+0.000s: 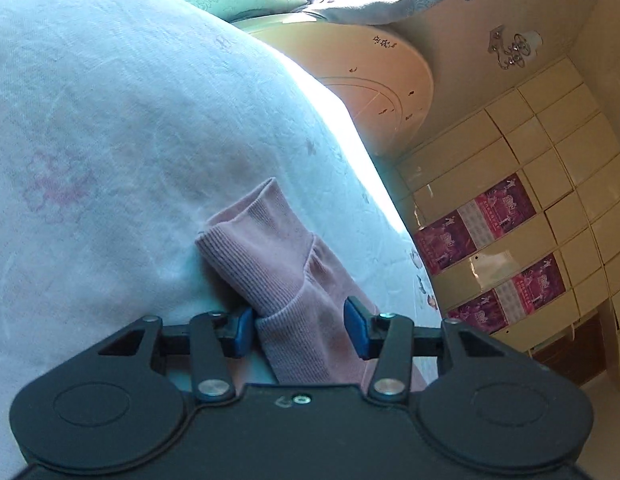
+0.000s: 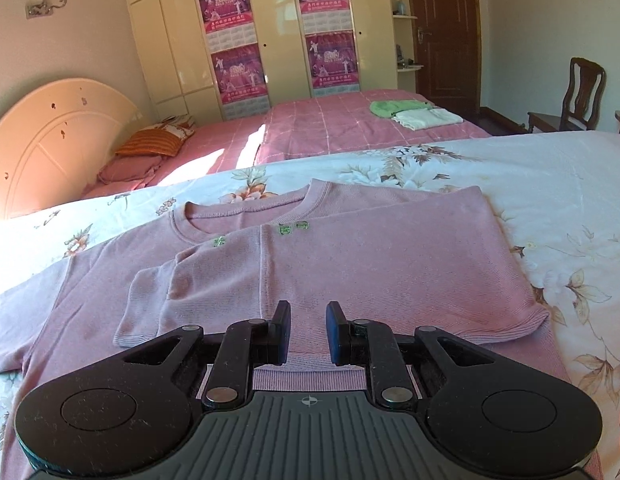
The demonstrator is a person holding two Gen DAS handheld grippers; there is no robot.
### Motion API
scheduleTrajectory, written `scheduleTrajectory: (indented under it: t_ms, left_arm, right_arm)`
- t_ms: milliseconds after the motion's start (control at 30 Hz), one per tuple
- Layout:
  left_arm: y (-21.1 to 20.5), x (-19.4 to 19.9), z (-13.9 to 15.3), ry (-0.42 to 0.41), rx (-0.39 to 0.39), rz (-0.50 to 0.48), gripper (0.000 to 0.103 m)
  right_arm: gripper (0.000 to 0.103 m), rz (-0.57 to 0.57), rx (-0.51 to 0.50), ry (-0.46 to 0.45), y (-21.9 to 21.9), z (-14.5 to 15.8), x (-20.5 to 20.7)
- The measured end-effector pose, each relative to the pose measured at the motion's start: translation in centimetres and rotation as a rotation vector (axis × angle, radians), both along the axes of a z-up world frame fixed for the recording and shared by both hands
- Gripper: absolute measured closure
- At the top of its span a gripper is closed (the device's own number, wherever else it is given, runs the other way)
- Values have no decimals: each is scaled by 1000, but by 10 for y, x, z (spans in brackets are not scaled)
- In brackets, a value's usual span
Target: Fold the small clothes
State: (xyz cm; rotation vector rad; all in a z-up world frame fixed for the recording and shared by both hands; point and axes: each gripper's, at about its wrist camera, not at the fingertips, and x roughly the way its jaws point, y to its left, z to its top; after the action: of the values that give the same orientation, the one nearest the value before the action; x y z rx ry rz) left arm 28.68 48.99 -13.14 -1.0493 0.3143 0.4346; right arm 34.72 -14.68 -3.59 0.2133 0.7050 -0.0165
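A pink knit sweater [image 2: 369, 256] lies front up on the floral bedsheet [image 2: 569, 208], neckline away from me. One sleeve [image 2: 150, 304] is folded across its chest. My right gripper [image 2: 308, 332] hovers over the sweater's lower hem, its blue pads a narrow gap apart with nothing between them. In the left wrist view the other sleeve's ribbed cuff [image 1: 270, 248] lies on the pale sheet [image 1: 110, 120]. My left gripper [image 1: 300, 326] straddles that sleeve. Its left pad touches the cloth and its right pad stands at the sleeve's edge without squeezing it.
A cream headboard [image 2: 50, 132] stands to the left. Beyond is a second bed with a pink cover [image 2: 329, 128] that carries folded green and white clothes [image 2: 409, 112]. A wardrobe [image 2: 270, 28], a brown door [image 2: 445, 32] and a wooden chair [image 2: 577, 92] line the far wall.
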Motion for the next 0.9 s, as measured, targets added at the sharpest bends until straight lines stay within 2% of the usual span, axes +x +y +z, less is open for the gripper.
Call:
scheduleTrajectory:
  t_ms: [67, 100, 167, 267, 300, 400, 533, 600, 767, 900]
  left_arm:
    - [2, -7, -2, -25, -34, 47, 76]
    - [1, -8, -1, -11, -9, 47, 87]
    - [-5, -4, -1, 59, 63, 30, 90]
    - [-18, 3, 9, 88, 140, 6, 91]
    - [-25, 7, 18, 74, 168, -17, 92]
    - [-68, 28, 54, 32, 311, -169, 92]
    - [-164, 75, 85, -24, 405, -443, 92]
    - [-212, 94, 90, -39, 416, -539, 92]
    - [-342, 134, 80, -44, 455, -741, 92]
    - [-417, 153, 49, 36, 490, -879, 92]
  right_arm:
    - [86, -4, -7, 3, 1, 1, -1]
    - [86, -6, -11, 3, 1, 1, 0]
    - [86, -11, -12, 4, -1, 0, 0]
    - [86, -17, -13, 1, -5, 0, 1]
    - [86, -18, -14, -2, -6, 0, 1]
    - [86, -22, -7, -9, -10, -2, 1]
    - [86, -16, 10, -24, -14, -5, 1]
    - [86, -14, 25, -27, -16, -6, 2]
    - [86, -20, 70, -40, -26, -4, 1]
    - [86, -23, 134, -37, -40, -2, 2]
